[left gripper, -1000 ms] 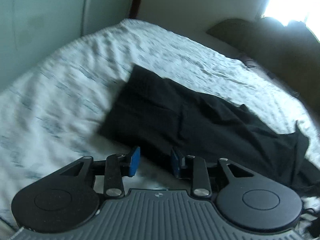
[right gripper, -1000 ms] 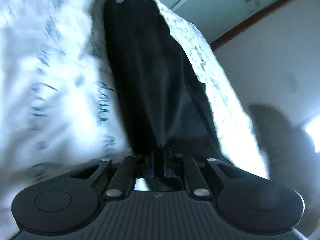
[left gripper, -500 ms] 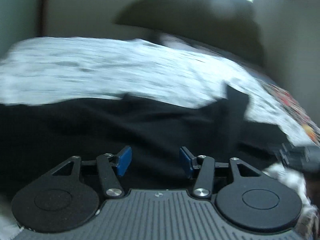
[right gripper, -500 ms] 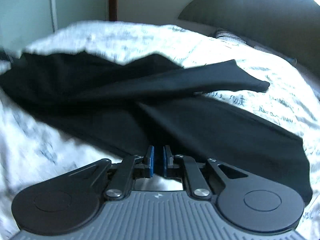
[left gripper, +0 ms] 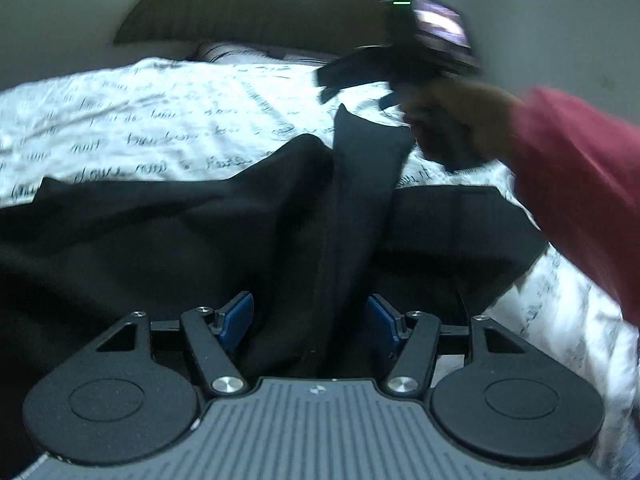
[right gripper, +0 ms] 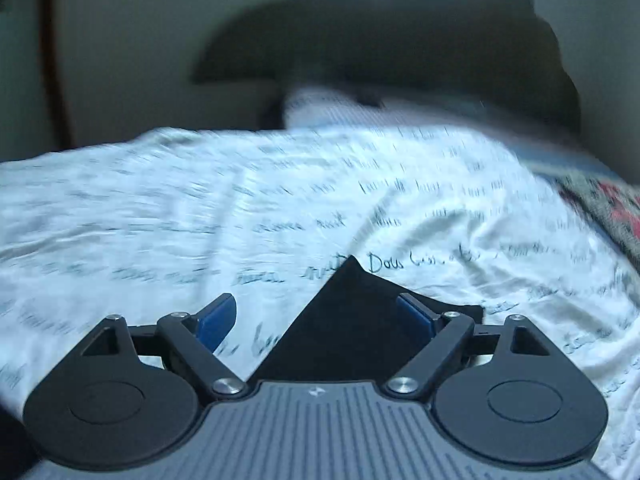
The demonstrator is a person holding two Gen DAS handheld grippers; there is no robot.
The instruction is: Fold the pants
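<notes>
Black pants (left gripper: 208, 240) lie spread across the bed (left gripper: 160, 120), on its white sheet printed with handwriting, and everything below is placed relative to them. They look only partly folded: one narrow band of cloth (left gripper: 360, 184), probably a leg or a doubled edge, runs from the near side up over the rest toward the headboard (left gripper: 256, 12), while the wider body of the garment spreads rumpled to the left and a flatter panel reaches out to the right.

The left gripper (left gripper: 310, 318) hovers at the near edge of the pants, its fingers (left gripper: 236, 316) set moderately wide; they have just been opening, the band of cloth passes between them, and neither blue pad presses on it. The right gripper (right gripper: 316, 316) sits at the far right corner of the pants, fingers wide after just springing apart; a pointed black corner (right gripper: 352, 308) lies between them, touching or just beside the right pad but not pinched. In the left wrist view that gripper (left gripper: 400, 56) appears beyond the pants, blurred, carried by a hand (left gripper: 460, 120) in a red sleeve (left gripper: 580, 184).

My reading is that one fold has been laid and let go. Smoothing the rumpled left part and at least one more fold across the length seem to remain.
</notes>
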